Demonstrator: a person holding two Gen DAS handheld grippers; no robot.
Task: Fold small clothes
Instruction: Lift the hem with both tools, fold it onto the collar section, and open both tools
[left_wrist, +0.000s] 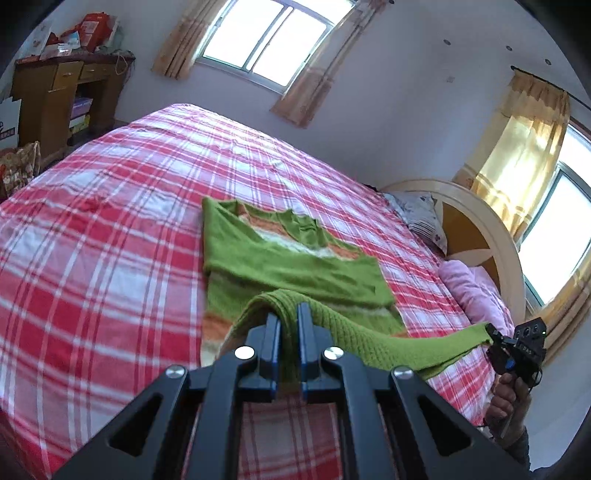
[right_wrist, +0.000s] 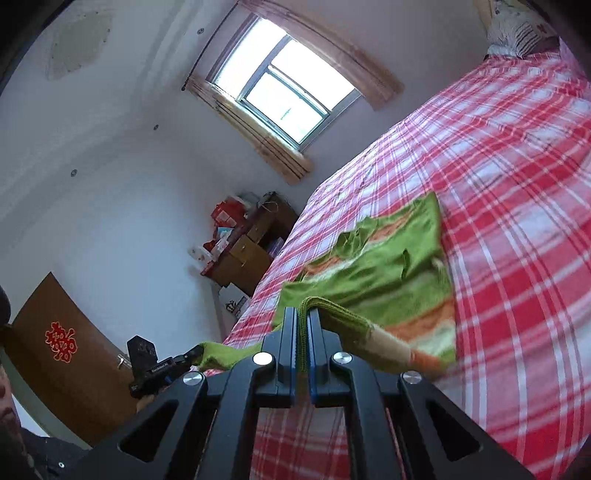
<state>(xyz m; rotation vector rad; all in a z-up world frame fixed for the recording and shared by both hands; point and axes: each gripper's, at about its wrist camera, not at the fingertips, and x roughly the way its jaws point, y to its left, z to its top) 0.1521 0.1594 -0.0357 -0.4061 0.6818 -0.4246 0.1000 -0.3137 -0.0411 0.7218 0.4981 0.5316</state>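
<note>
Holding the sweater (left_wrist: 295, 266) hem off the bed (left_wrist: 92, 240): left gripper (left_wrist: 289, 314) and right gripper (right_wrist: 303, 317) each clenched on a near corner, hem stretched between them. Body lies flat straight ahead, long axis running away from the fingers. Fold path clear; pillows (left_wrist: 424, 218) off to the side.

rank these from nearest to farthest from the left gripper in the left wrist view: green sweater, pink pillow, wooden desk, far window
1. green sweater: its hem is clamped in the left gripper, the rest lies just ahead on the bed.
2. pink pillow: off to the right, by the headboard.
3. wooden desk: upper left, past the bed's far corner.
4. far window: top centre, on the wall behind the bed.
</note>
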